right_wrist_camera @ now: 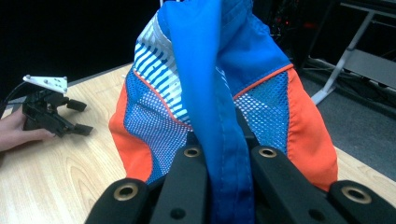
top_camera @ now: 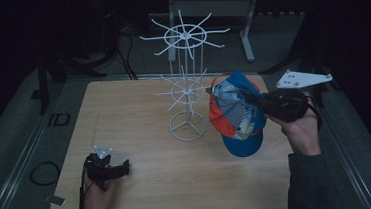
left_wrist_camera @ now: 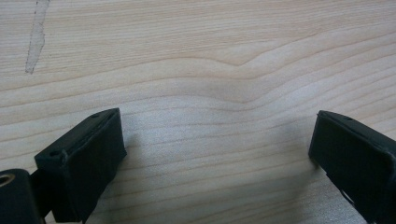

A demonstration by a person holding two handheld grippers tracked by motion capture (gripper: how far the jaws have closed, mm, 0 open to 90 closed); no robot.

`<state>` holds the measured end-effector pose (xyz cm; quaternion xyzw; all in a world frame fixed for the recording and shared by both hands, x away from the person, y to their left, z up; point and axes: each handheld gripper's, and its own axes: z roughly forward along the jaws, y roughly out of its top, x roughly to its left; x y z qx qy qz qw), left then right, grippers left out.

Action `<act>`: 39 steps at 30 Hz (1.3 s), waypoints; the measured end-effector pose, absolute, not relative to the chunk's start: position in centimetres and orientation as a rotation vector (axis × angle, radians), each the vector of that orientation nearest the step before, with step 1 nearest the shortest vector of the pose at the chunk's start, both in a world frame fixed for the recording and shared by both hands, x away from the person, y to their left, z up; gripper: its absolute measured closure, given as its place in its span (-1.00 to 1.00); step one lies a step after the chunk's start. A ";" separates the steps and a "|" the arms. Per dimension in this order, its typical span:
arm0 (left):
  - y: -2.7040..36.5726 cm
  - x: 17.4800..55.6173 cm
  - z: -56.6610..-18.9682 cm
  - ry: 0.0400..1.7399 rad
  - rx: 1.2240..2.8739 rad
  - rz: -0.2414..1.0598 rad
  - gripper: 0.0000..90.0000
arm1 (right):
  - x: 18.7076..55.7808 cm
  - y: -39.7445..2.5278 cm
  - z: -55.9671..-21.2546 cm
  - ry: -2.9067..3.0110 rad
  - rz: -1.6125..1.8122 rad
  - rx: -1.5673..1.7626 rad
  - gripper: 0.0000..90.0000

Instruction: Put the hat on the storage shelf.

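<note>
Gripping the cap [top_camera: 237, 113] beside the white rack [top_camera: 186, 79], apparently airborne, right hand-held gripper [top_camera: 253, 99]; left hand-held gripper [top_camera: 121, 169] rests wide on desk [top_camera: 180, 185].

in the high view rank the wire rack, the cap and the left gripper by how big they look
1. Wire rack: the largest, standing tall at the middle of the table.
2. Cap: clearly smaller than the rack, though it is held up nearer the camera, which may enlarge it.
3. Left gripper: the smallest, resting low on the table.
</note>
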<state>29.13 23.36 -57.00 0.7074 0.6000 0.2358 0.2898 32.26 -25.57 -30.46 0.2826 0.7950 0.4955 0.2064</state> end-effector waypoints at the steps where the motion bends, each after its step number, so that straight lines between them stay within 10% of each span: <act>1: 23.4 29.1 -57.0 1.601 1.887 0.629 -0.91 | 32.2 -25.6 -30.4 2.213 1.385 0.787 0.97; 39: 23.4 29.1 -57.0 1.600 1.888 0.630 -0.91 | 31.7 -26.2 -28.1 2.099 1.547 0.764 0.97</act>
